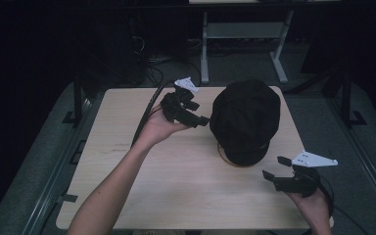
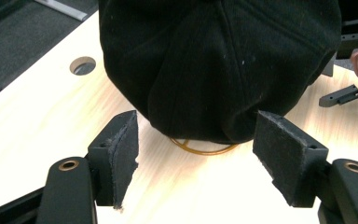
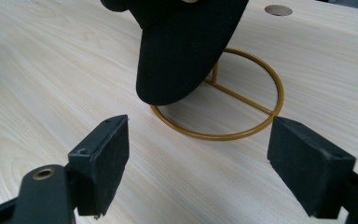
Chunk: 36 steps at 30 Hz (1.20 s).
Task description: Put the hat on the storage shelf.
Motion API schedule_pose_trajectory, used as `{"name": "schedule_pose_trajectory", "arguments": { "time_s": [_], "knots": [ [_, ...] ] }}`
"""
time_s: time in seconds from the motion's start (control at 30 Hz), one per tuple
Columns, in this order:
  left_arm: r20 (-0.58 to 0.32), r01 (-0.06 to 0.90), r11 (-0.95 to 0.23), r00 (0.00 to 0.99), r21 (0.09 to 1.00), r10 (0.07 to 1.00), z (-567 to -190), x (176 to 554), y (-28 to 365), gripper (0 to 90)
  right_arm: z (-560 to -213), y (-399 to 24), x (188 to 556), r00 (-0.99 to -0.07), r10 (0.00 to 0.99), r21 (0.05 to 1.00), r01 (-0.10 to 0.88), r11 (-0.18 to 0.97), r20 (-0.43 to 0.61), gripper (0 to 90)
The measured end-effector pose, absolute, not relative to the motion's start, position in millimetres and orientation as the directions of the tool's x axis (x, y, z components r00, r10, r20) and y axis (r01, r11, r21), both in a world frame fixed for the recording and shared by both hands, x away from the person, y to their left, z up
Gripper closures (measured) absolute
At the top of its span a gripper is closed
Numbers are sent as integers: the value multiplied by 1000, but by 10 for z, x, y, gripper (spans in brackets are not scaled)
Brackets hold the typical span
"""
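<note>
Pale wooden table (image 1: 127, 161), black cap (image 1: 245, 120) brim-toward-person on wire stand (image 3: 242, 112), left tool (image 1: 200, 120) and right tool (image 1: 274, 169) both wide.

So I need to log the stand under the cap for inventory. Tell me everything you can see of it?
The stand is thin wire, golden-brown, metal by its look. Its base is a round ring lying flat on the table, with a straight bar across it and a short post rising from that bar. A black cap sits over the top and hides the upper part; the brim overhangs the ring. Neither claw touches it.
</note>
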<state>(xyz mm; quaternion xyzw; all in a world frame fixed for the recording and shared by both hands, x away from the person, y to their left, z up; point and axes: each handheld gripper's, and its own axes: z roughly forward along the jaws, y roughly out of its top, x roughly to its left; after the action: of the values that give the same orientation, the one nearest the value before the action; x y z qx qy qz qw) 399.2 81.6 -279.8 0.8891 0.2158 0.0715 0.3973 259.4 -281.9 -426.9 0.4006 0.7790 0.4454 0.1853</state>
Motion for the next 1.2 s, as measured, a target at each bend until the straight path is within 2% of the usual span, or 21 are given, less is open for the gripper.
{"name": "schedule_pose_trajectory", "arguments": {
  "time_s": [1.2],
  "knots": [
    [-62, 365, -589, 881, 721, 469, -3207, 3818, 1141, 285, -4277, -2846, 2584, -601, 797, 842, 461, 280, 64, 198]
  ]
}}
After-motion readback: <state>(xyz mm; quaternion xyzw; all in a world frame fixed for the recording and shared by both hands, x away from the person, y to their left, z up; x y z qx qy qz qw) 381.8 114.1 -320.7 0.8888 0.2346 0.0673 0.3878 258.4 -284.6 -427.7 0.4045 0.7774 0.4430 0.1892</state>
